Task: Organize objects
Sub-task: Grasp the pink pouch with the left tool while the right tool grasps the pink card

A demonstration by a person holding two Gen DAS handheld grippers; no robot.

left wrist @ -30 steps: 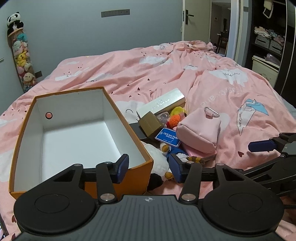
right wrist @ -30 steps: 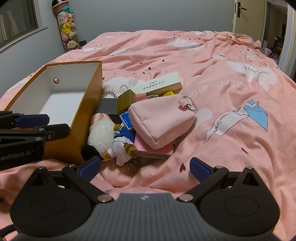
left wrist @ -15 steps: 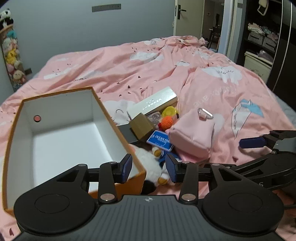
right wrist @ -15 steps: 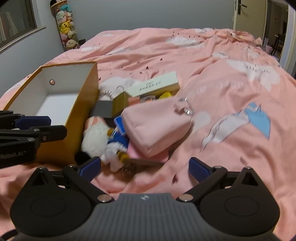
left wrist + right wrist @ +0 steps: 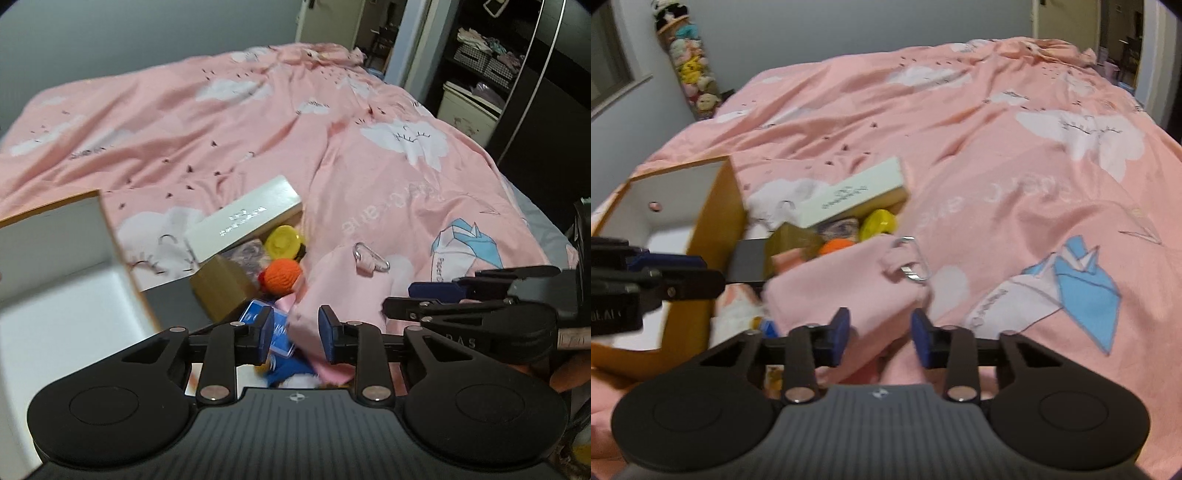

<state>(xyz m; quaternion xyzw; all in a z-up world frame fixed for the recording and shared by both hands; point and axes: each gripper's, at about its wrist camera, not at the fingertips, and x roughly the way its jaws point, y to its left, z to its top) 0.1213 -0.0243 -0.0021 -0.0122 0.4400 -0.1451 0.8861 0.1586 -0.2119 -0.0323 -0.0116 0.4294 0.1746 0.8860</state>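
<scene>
Pink fabric is what the right hand-held gripper [image 5: 880, 338] is straddling: a soft pink pouch [image 5: 846, 284] with a metal ring [image 5: 915, 264] on its far corner is lying on the bed [image 5: 979, 155], and its near edge is sitting between the two blue pads, which are standing apart with a gap on either side and not yet pressing the cloth. The left hand-held gripper [image 5: 295, 334] is hovering just to the left of it, its pads likewise spread, over a blue card [image 5: 273, 330] and the pouch's left edge. Just beyond the pouch, a small pile is lying together: an orange knitted ball [image 5: 282, 271], a yellow round piece [image 5: 283, 240], a brown cardboard box [image 5: 223, 288] and a long white box [image 5: 245, 218] leaning across them. Further left, an orange box with a white inside [image 5: 718, 221] is standing open. Plush toys [image 5: 692, 79] are hanging against the far wall.
</scene>
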